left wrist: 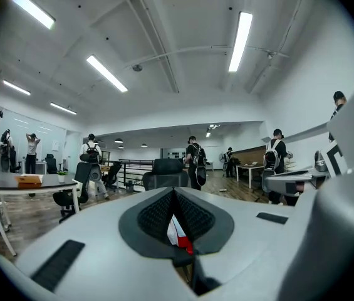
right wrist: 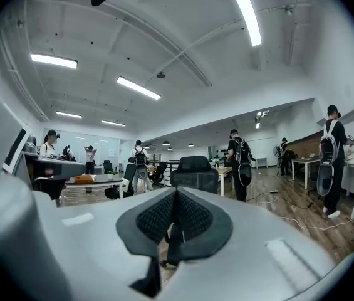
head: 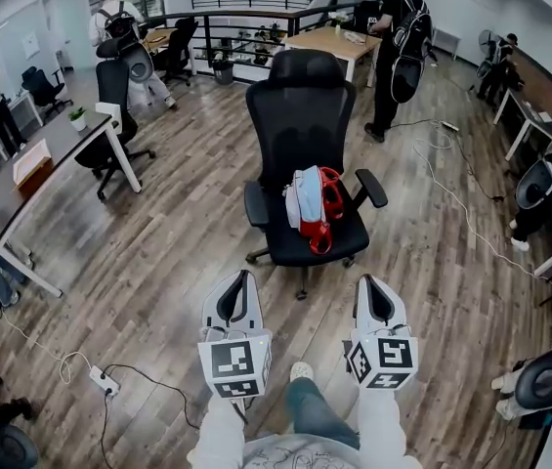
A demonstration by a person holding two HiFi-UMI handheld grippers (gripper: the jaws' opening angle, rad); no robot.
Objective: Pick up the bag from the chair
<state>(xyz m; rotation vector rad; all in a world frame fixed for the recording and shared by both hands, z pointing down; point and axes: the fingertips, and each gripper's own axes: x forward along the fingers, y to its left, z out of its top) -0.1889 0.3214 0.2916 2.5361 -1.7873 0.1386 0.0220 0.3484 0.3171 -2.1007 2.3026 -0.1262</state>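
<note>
A red and pale blue bag (head: 315, 203) lies on the seat of a black office chair (head: 300, 115) in the middle of the wooden floor. Both of my grippers are held level, side by side, short of the chair and pointing at it. The left gripper (head: 239, 277) has its jaws together with nothing in them; a sliver of the bag (left wrist: 177, 234) shows through the gap below its tips (left wrist: 174, 193). The right gripper (head: 372, 281) also has its jaws pressed together and empty (right wrist: 175, 193). The chair's backrest (right wrist: 193, 168) rises just beyond it.
A dark desk (head: 51, 154) with another chair stands at the left. A person with a backpack (head: 398, 37) stands behind the chair at a wooden table. A power strip (head: 105, 381) and cable lie at the lower left, and more cables (head: 451, 193) run at the right.
</note>
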